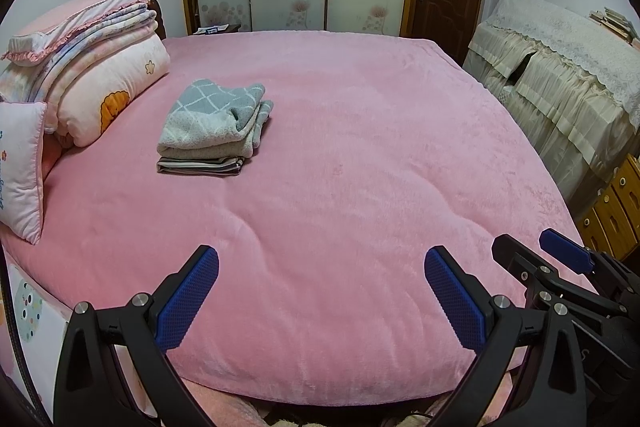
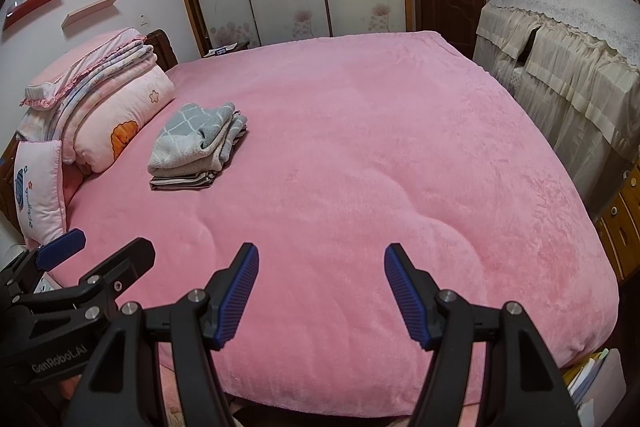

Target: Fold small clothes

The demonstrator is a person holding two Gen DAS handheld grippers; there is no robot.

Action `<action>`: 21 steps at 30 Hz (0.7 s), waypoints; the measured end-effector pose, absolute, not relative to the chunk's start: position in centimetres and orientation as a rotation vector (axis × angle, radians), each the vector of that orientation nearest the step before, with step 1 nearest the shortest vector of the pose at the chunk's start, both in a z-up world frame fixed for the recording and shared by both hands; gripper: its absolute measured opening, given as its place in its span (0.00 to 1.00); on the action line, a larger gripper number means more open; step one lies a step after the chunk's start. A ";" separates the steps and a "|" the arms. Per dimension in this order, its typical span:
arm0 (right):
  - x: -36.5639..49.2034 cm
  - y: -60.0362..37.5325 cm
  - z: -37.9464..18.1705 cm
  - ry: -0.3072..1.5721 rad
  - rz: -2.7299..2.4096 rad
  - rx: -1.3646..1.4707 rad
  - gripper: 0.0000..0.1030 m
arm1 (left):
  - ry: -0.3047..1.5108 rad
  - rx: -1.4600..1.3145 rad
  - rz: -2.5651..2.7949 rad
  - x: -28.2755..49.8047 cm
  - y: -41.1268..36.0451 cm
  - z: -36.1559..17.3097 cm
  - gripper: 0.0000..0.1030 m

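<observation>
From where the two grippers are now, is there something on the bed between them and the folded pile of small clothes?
Nothing visible stands in the way. Only bare pink blanket lies between the left gripper, the right gripper and the folded pile. The stacked bedding sits beside the pile, near the headboard, not in the path.

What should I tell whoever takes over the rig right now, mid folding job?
Left gripper: open, empty, over the near edge of the pink blanket.
Right gripper: open, empty, beside it.
Folded stack: grey checked towel on top, striped piece at the bottom, far left on the bed by the rolled quilts.
Done: stack looks folded.
Left: no unfolded clothes in view; look for more.
</observation>
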State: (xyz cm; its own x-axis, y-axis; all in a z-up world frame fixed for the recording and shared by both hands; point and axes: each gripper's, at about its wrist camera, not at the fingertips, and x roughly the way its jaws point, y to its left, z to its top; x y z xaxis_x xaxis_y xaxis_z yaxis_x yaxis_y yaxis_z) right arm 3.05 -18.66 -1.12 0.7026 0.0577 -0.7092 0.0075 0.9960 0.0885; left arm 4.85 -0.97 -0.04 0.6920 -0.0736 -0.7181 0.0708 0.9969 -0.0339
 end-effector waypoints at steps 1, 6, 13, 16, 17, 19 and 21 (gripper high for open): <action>3.1 -18.7 -1.1 0.792 0.028 0.087 0.64 | 0.804 -0.004 -0.081 4.9 -0.9 -0.1 0.99; 2.8 -18.7 -1.1 0.794 0.028 0.088 0.64 | 0.807 -0.002 -0.081 5.0 -0.9 -0.1 0.99; 2.6 -18.8 -1.0 0.798 0.027 0.087 0.64 | 0.816 -0.001 -0.081 5.2 -0.8 -0.2 0.99; 2.7 -18.8 -1.0 0.798 0.027 0.087 0.64 | 0.817 -0.002 -0.082 5.2 -0.7 -0.2 0.99; 2.6 -18.8 -1.0 0.798 0.027 0.087 0.64 | 0.817 -0.001 -0.081 5.2 -0.8 -0.2 0.99; 2.7 -18.8 -1.0 0.799 0.027 0.087 0.64 | 0.817 -0.001 -0.081 5.2 -0.8 -0.2 0.99; 2.7 -18.8 -0.9 0.799 0.027 0.087 0.64 | 0.819 0.000 -0.082 5.2 -0.7 -0.2 0.99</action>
State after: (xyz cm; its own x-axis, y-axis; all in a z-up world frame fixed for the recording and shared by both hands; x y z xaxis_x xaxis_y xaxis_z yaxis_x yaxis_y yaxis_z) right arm 2.75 -18.83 -0.95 0.6974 0.0573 -0.7144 0.0084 0.9961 0.0881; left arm 5.17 -0.75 -0.22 0.6803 -0.0727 -0.7293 0.0726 0.9969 -0.0316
